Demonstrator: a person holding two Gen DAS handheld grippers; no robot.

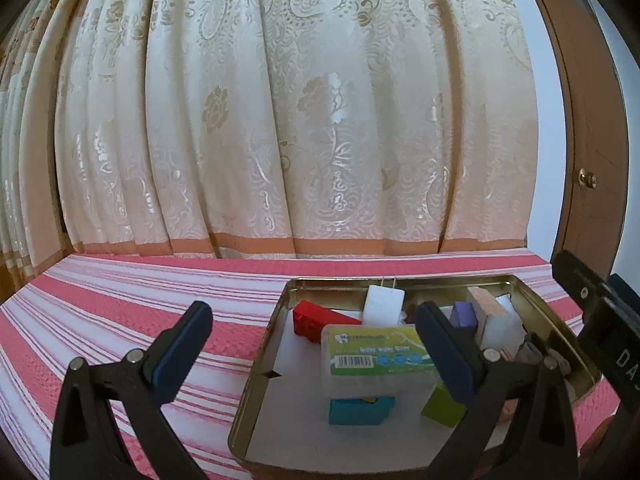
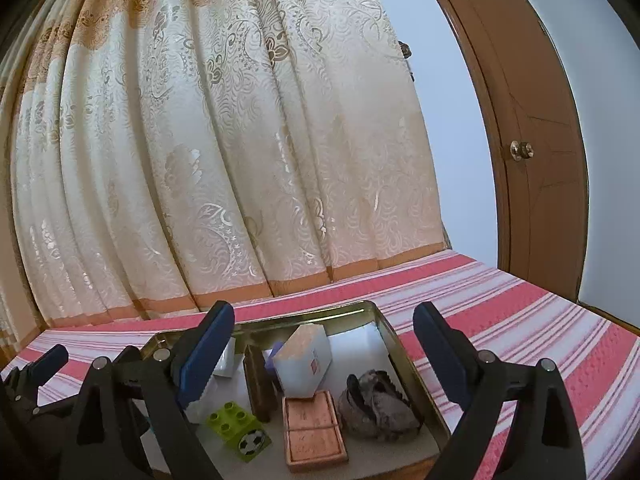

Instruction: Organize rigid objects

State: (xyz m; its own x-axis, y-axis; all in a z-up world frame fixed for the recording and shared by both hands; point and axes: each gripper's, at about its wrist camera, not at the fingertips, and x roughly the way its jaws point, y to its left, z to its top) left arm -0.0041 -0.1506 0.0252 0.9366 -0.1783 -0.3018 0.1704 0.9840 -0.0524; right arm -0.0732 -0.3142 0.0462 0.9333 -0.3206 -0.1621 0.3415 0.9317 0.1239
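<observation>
A gold metal tray (image 1: 260,364) on the striped cloth holds a clear floss-pick box with a green label (image 1: 376,360), a red block (image 1: 316,320), a white block (image 1: 382,305), a blue block (image 1: 360,410), a green brick (image 1: 442,408) and a purple piece (image 1: 464,314). My left gripper (image 1: 316,344) is open and empty, hovering over the tray's left side. In the right wrist view the tray (image 2: 404,356) shows a green brick with a football sticker (image 2: 240,428), a terracotta slab (image 2: 314,432), a white box (image 2: 304,360) and a grey lump (image 2: 376,404). My right gripper (image 2: 324,352) is open and empty above it.
The pink-and-white striped cloth (image 1: 132,296) covers the table. A cream patterned curtain (image 1: 280,120) hangs close behind. A brown wooden door with a brass knob (image 2: 520,150) stands at the right. The right gripper's body (image 1: 600,308) shows at the left wrist view's right edge.
</observation>
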